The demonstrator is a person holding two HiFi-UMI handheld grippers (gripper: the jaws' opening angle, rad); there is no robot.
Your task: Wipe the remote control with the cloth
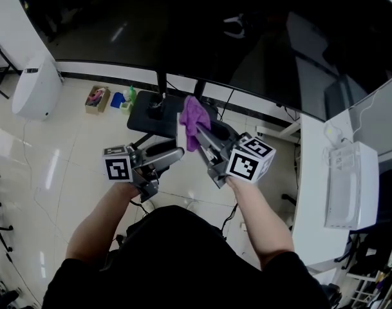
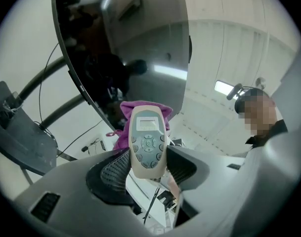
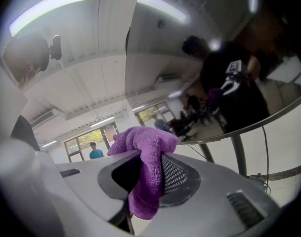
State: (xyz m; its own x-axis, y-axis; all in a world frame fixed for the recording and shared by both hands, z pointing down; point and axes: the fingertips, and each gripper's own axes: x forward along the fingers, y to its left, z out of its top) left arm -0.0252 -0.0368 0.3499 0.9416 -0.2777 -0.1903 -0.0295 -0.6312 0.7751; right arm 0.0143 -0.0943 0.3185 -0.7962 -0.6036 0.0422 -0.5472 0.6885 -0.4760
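Note:
A beige remote control [image 2: 149, 141] with a small screen and round buttons stands upright between the jaws of my left gripper [image 2: 149, 166], which is shut on its lower end. Right behind the remote's top shows the purple cloth [image 2: 140, 108]. My right gripper [image 3: 146, 174] is shut on that cloth [image 3: 146, 167], which bunches over the jaw tips and hangs down between them. In the head view both grippers are held up in the air. The left gripper [image 1: 175, 153] points right toward the cloth [image 1: 194, 118], and the right gripper [image 1: 201, 134] carries the cloth at its tip.
A large dark TV screen [image 1: 247, 37] fills the space ahead, its black stand base [image 1: 150, 111] on the tiled floor. A white table with a white device [image 1: 350, 185] is at the right. A white appliance [image 1: 35, 85] and a box of bottles [image 1: 98, 99] are at the left.

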